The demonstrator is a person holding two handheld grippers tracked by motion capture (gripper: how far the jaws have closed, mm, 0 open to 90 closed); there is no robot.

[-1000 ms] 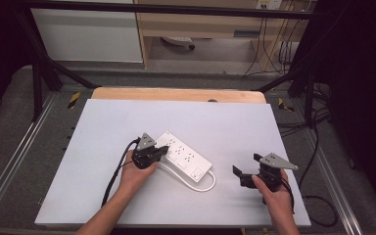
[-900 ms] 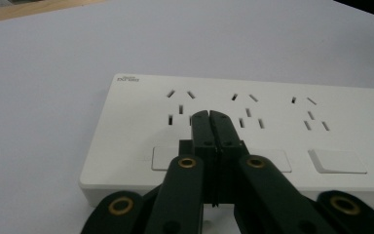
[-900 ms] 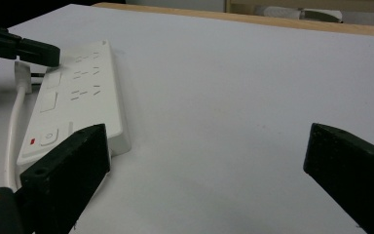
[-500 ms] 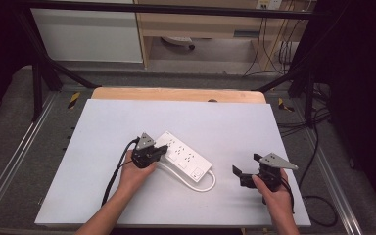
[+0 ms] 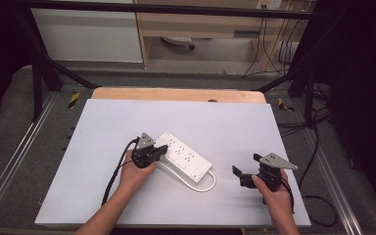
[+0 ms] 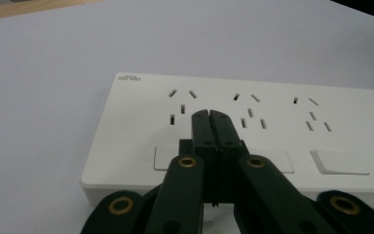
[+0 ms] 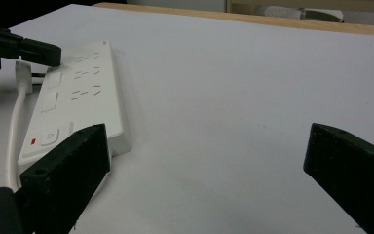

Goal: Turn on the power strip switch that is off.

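A white power strip point(image 5: 186, 157) lies slanted in the middle of the white board point(image 5: 103, 122), its white cord point(image 5: 208, 185) looping off its near right end. My left gripper point(image 5: 162, 151) is shut with nothing between its jaws. In the left gripper view its closed tips point(image 6: 209, 114) sit over the strip's top point(image 6: 282, 122), between the first two socket groups and just past the row of switches; whether they touch it I cannot tell. My right gripper point(image 5: 245, 172) stands open on the board right of the strip, holding nothing. The right gripper view has the strip point(image 7: 78, 92) at far left, beyond the left jaw.
A wooden table edge point(image 5: 176, 94) runs behind the board. The left gripper's black cable point(image 5: 115, 176) trails back toward the near edge. Metal frame rails point(image 5: 10, 161) flank the table, and cables point(image 5: 318, 205) lie on the floor at right.
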